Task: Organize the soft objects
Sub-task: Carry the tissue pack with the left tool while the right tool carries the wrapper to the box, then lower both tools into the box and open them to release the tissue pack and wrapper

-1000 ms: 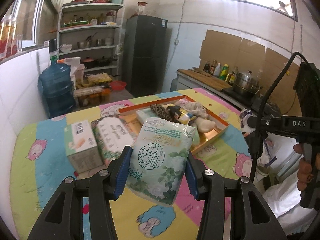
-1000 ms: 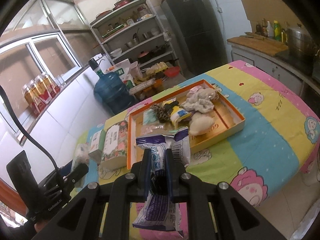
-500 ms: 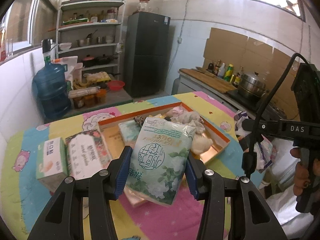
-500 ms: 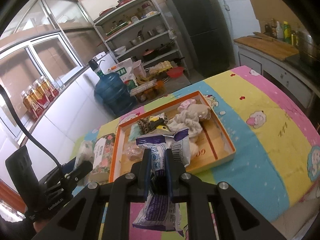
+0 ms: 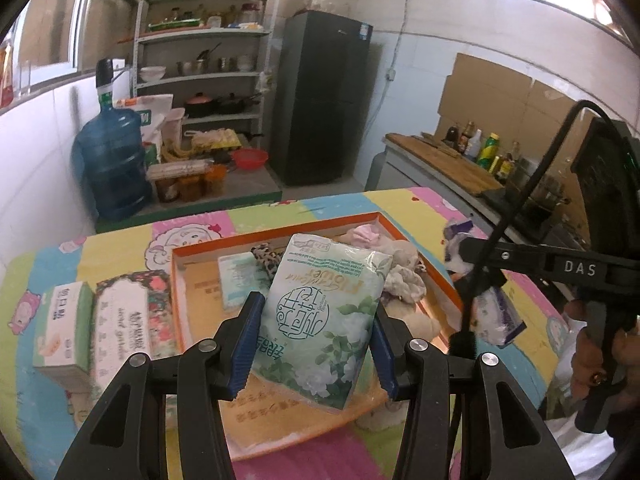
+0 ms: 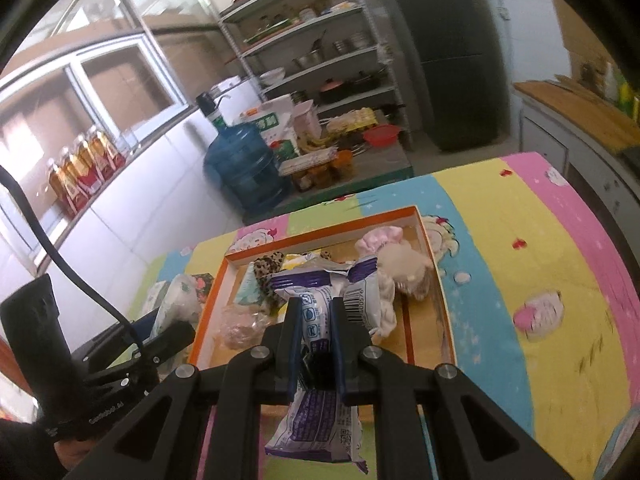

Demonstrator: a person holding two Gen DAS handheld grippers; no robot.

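Observation:
My left gripper is shut on a green floral tissue pack, held above the near edge of the orange tray. Inside the tray lie a small tissue pack, a leopard-print cloth and pale plush and cloth pieces. My right gripper is shut on a white and purple plastic packet, hanging over the tray's near side. The same packet and the right gripper's handle appear at the right of the left wrist view.
Two tissue boxes stand left of the tray on the cartoon-print tablecloth. Beyond the table are a blue water jug, a shelf rack, a black fridge and a counter with bottles at the right.
Both grippers moved across the table toward the tray, each keeping its pack. The tissue boxes slid left in the left wrist view, and the tray came closer and more central in both.

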